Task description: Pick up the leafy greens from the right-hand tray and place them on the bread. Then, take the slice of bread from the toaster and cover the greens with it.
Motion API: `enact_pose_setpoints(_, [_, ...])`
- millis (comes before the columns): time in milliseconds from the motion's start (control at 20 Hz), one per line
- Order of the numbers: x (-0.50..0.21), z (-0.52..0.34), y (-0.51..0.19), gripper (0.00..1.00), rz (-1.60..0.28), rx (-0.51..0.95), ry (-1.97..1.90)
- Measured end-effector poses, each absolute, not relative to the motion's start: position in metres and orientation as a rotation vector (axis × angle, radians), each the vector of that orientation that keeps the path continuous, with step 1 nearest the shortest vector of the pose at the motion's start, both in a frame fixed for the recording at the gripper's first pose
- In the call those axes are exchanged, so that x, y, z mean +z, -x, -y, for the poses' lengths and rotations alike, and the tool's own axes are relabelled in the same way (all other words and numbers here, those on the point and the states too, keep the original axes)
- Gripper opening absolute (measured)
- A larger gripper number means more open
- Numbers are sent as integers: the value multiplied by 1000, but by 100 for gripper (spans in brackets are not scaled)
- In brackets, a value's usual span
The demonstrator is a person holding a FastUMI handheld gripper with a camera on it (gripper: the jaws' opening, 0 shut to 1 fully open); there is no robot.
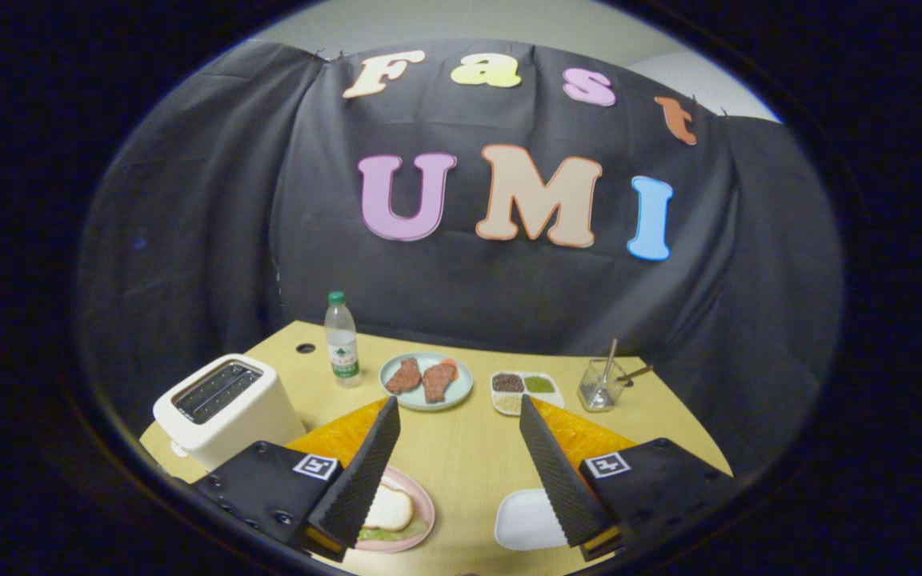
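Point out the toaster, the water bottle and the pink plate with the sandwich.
toaster (225,408): gripper view, its front wall.
water bottle (342,346): gripper view, mid-body above the label.
pink plate (427,504): gripper view, its bare right rim.

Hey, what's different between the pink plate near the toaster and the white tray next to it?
The round pink plate holds a stacked sandwich: a white bread slice over leafy greens. The white rounded-rectangle tray holds nothing. The plate lies partly under one finger of the open gripper, the tray partly under the other. Both rest flat on the pale wooden table.
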State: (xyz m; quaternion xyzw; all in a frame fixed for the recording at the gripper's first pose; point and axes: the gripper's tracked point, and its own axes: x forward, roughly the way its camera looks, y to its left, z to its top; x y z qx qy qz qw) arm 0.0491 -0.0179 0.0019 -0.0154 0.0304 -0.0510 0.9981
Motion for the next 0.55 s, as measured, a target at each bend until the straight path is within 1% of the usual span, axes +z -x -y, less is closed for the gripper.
enact_pose_setpoints(250, [49, 27, -37, 95, 105, -101, 14])
enact_pose_setpoints(550, [59, 48, -29, 95, 134, -110, -16])
